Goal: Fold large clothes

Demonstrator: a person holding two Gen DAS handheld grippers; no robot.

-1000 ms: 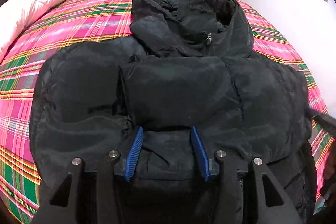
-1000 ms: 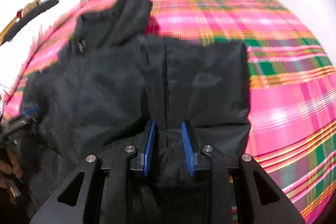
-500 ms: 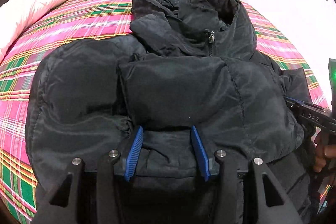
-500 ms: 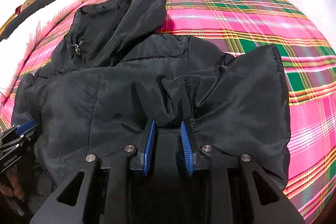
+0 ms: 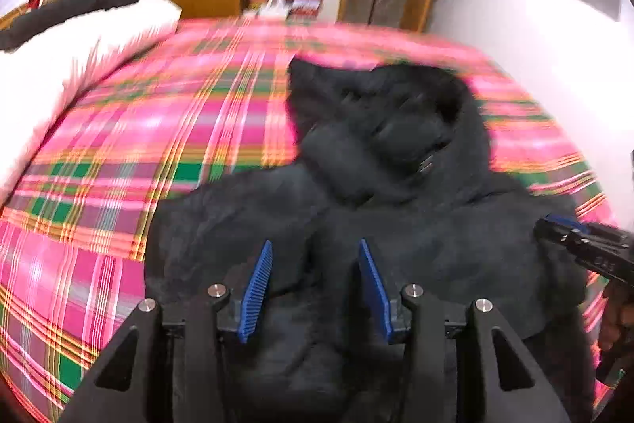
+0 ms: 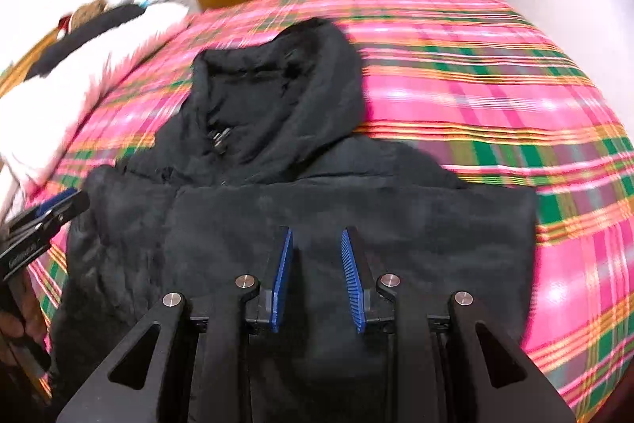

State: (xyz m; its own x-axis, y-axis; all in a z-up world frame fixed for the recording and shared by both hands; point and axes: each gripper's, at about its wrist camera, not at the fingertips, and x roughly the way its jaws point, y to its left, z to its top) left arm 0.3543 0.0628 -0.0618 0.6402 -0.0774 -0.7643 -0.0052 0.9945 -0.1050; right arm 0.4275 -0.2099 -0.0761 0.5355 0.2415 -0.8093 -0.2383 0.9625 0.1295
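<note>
Black puffer jacket, folded on plaid bedspread. Left gripper and right gripper: jaws parted, gripping nothing.

Jacket lies on the bed (hood toward the far edge), pillow to its left

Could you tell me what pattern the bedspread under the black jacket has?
The bedspread is a pink plaid with green, yellow and white stripes, clearest in the right wrist view.
</note>
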